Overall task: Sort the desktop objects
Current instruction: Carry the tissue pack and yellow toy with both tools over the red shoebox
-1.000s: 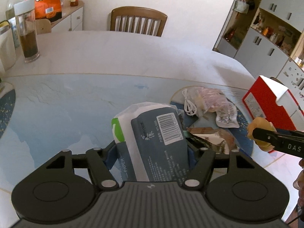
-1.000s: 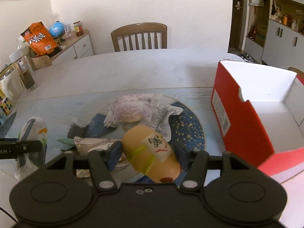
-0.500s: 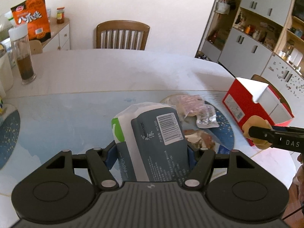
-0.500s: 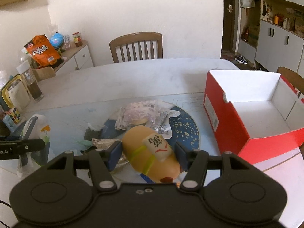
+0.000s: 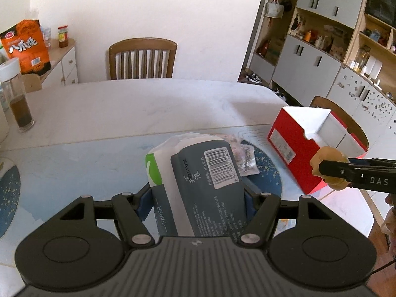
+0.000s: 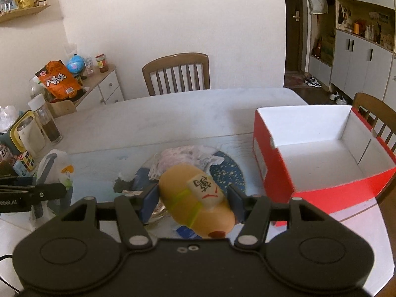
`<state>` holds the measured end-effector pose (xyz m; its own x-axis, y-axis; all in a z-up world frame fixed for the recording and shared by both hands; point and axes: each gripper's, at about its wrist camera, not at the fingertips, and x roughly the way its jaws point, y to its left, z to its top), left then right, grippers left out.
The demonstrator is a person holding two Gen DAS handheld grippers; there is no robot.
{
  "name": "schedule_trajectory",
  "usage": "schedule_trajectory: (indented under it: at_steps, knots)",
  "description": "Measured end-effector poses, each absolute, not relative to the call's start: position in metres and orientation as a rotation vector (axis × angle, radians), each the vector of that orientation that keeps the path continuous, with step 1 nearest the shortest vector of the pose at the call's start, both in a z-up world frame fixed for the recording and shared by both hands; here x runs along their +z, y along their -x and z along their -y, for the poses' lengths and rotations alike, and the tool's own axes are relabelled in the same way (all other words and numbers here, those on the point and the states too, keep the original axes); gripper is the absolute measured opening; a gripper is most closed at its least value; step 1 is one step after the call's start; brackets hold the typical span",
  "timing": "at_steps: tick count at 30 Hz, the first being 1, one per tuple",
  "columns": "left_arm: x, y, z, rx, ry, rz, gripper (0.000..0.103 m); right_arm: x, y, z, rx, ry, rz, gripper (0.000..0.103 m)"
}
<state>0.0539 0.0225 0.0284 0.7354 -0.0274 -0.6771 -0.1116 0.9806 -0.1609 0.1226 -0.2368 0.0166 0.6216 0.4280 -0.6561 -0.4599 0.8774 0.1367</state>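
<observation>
Tissue pack [image 5: 198, 180] clamped in left gripper [image 5: 198, 198], yellow toy [image 6: 195, 198] pinched in right gripper [image 6: 193, 203], both aloft over table [image 6: 173, 113] beside red box [image 6: 321, 163]; could slip out if squeezed loosely.

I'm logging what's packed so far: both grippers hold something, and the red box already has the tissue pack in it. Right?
Not quite. The right wrist view shows the red box empty. The tissue pack is in the left gripper; the right gripper holds a yellow toy.
</observation>
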Motion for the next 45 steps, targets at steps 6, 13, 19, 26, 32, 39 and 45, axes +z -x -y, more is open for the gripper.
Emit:
schedule_trajectory:
  at_steps: [6, 13, 19, 26, 32, 39, 45]
  knots:
    - [0.029, -0.074, 0.001, 0.051, 0.195, -0.742, 0.068, 0.016, -0.144, 0.256, 0.513, 0.048, -0.747, 0.060]
    - [0.033, -0.105, 0.033, 0.056, 0.183, -0.733, 0.069, 0.017, -0.170, 0.283, 0.513, 0.051, -0.746, 0.060]
    - [0.035, -0.129, 0.058, 0.042, 0.171, -0.732, 0.069, 0.019, -0.192, 0.307, 0.509, 0.055, -0.737, 0.060]
    - [0.036, -0.151, 0.084, 0.029, 0.156, -0.732, 0.069, 0.016, -0.215, 0.334, 0.505, 0.046, -0.751, 0.060]
    - [0.036, -0.169, 0.107, 0.015, 0.146, -0.738, 0.069, 0.013, -0.231, 0.354, 0.508, 0.036, -0.757, 0.060]
    - [0.034, -0.192, 0.135, -0.013, 0.130, -0.747, 0.069, 0.010, -0.247, 0.378, 0.505, 0.026, -0.759, 0.060]
    - [0.029, -0.217, 0.161, -0.051, 0.106, -0.768, 0.069, 0.005, -0.260, 0.398, 0.494, 0.014, -0.768, 0.060]
